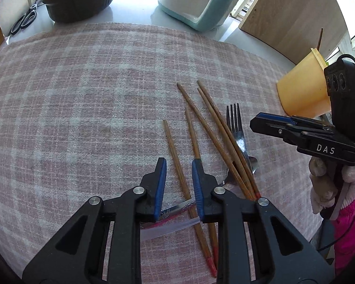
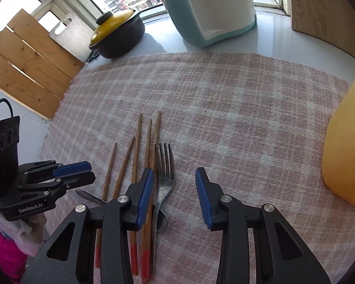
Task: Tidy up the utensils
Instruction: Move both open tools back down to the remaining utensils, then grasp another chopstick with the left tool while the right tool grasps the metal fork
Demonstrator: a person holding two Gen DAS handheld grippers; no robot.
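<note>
From the left wrist we see our left gripper (image 1: 178,163) low over the pink checked cloth (image 1: 83,94), jaws apart and clasping nothing, one chopstick (image 1: 177,163) lying between the blue pads. More chopsticks and a fork (image 1: 235,124) lie just right; the orange cup (image 1: 302,90) stands at the far right.

From the right wrist, our right gripper (image 2: 174,172) is released too, its pads straddling the fork (image 2: 164,165), not touching it. The chopsticks (image 2: 136,156) lie left, the cup (image 2: 345,142) right.
</note>
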